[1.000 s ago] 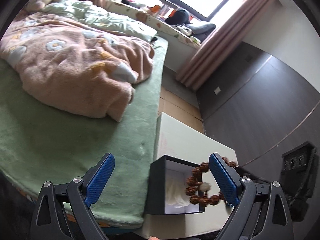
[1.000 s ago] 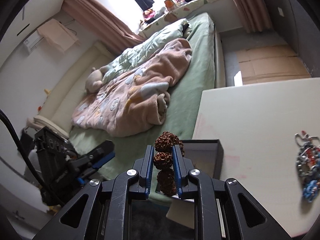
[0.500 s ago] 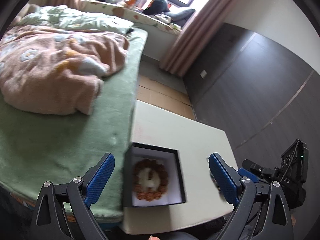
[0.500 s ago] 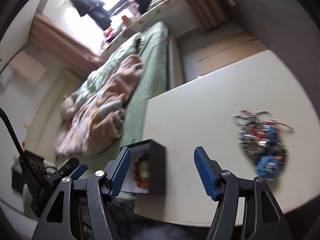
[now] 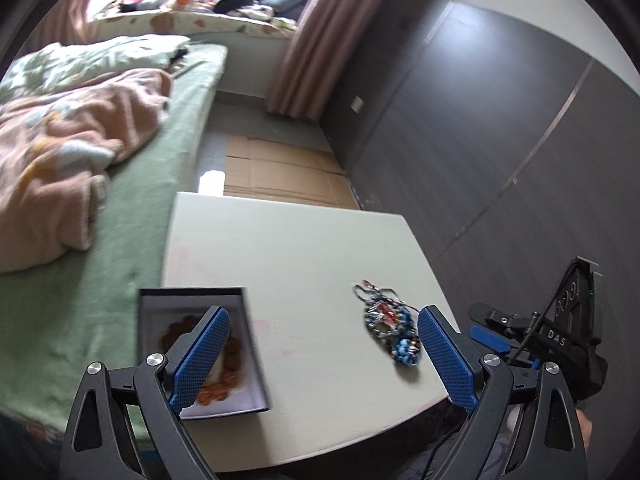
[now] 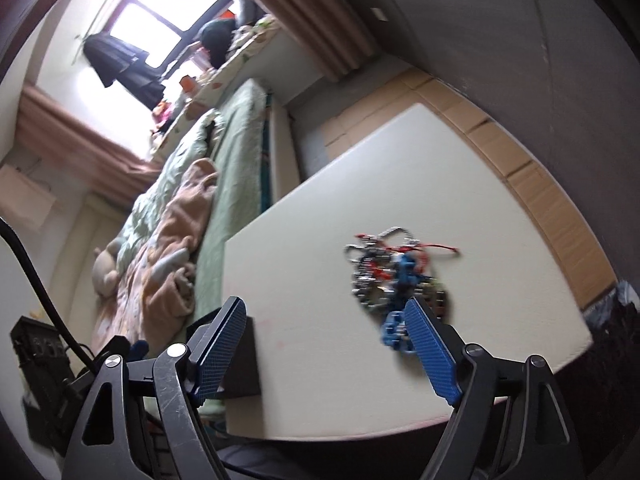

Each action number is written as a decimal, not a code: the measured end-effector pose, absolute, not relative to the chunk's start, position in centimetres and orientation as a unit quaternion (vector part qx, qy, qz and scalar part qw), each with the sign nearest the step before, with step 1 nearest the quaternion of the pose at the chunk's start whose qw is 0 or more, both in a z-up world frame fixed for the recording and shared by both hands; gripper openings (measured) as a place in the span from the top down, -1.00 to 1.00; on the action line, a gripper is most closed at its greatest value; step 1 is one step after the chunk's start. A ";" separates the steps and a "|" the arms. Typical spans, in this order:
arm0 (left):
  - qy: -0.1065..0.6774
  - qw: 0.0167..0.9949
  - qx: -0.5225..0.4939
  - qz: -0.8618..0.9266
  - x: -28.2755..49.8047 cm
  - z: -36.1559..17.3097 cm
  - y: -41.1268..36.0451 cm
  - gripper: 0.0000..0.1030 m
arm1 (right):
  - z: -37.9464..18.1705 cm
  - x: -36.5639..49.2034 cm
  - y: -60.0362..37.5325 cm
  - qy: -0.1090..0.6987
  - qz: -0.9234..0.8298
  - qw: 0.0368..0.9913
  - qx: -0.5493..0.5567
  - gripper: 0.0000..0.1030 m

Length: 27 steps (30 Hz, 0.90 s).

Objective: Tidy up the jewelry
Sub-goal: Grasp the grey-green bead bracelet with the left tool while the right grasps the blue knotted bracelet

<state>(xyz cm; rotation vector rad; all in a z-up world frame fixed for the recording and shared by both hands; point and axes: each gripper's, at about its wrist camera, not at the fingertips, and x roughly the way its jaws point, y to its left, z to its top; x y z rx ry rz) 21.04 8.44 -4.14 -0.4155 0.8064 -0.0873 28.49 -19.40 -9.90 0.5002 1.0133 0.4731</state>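
On the white table (image 5: 288, 240), a dark box (image 5: 192, 296) at the left edge holds a brown bead bracelet (image 5: 228, 364); tangled jewelry (image 6: 396, 280) lies toward the right edge. Left gripper (image 5: 320, 356) and right gripper (image 6: 328, 348) gape empty. Next, I judge, the right one must pinch that tangle.

The right claw (image 6: 326, 354) gapes empty above the jewelry heap (image 6: 394, 280).

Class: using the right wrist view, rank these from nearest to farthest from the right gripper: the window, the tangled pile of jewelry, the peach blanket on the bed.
From the right gripper:
1. Pile of jewelry, on the table just ahead, by the right-hand finger.
2. Peach blanket, on the bed off to the left, beyond the table edge.
3. Window, at the far end of the room, upper left.
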 end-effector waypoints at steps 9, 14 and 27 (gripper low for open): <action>0.425 0.893 -0.112 -0.093 25.8 -4.7 1.8 -0.19 | -12.4 29.5 -24.3 0.483 0.217 0.787 0.318 -0.59; 0.460 0.874 -0.093 -0.123 28.2 -5.9 -0.7 0.09 | -13.4 29.9 -25.3 0.482 0.229 0.777 0.334 -0.57; 0.531 0.834 -0.047 -0.144 32.8 -11.6 -6.2 0.26 | -15.1 30.8 -28.6 0.481 0.176 0.783 0.354 -0.30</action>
